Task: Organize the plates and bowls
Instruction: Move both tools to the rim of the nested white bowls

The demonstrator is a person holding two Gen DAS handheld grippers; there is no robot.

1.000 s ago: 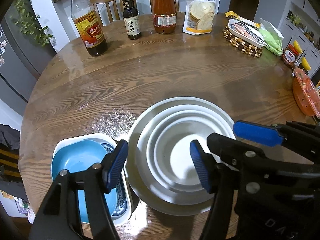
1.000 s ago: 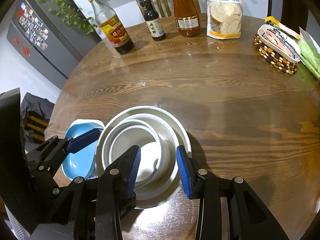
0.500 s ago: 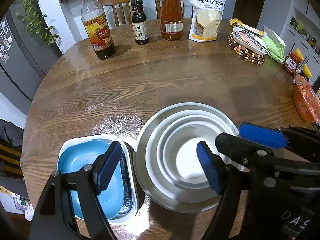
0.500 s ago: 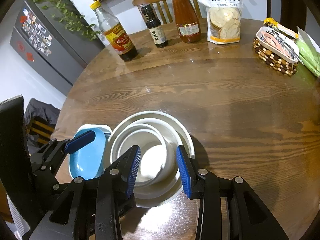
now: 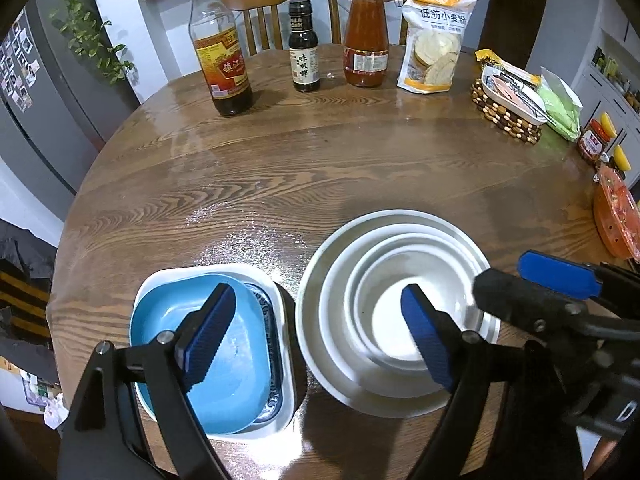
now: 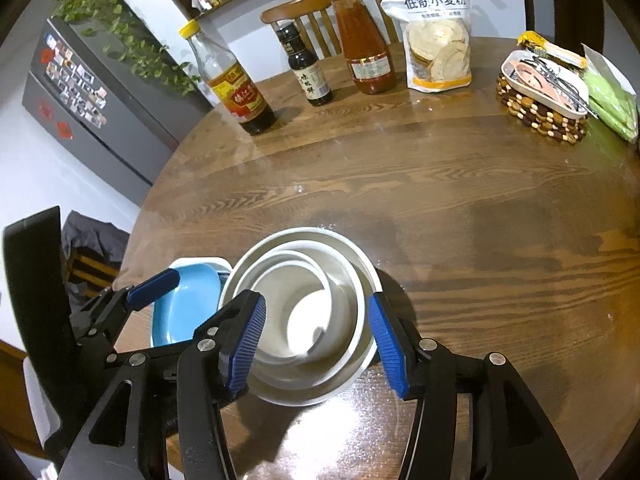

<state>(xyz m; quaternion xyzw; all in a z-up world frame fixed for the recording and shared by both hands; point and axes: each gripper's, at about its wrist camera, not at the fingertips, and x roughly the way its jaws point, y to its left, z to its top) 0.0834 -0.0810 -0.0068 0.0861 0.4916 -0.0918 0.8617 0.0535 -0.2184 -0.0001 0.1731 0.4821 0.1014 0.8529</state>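
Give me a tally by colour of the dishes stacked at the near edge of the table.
White round dishes, nested: 4
White rectangular dish: 1
Blue-patterned dish, mostly hidden: 1
Plain blue dish: 1
Total: 7, in two stacks side by side.

My left gripper (image 5: 316, 332) was a matte black plastic frame with two angled arms, each tipped by a ribbed blue rubber pad (image 5: 208, 336) and pinned with round silver screws. My right gripper (image 6: 316, 348) was built the same way, with triangular cut-outs in its black arms and blue ribbed pads (image 6: 386, 346). Pale embossed letters marked the black housing in the left view
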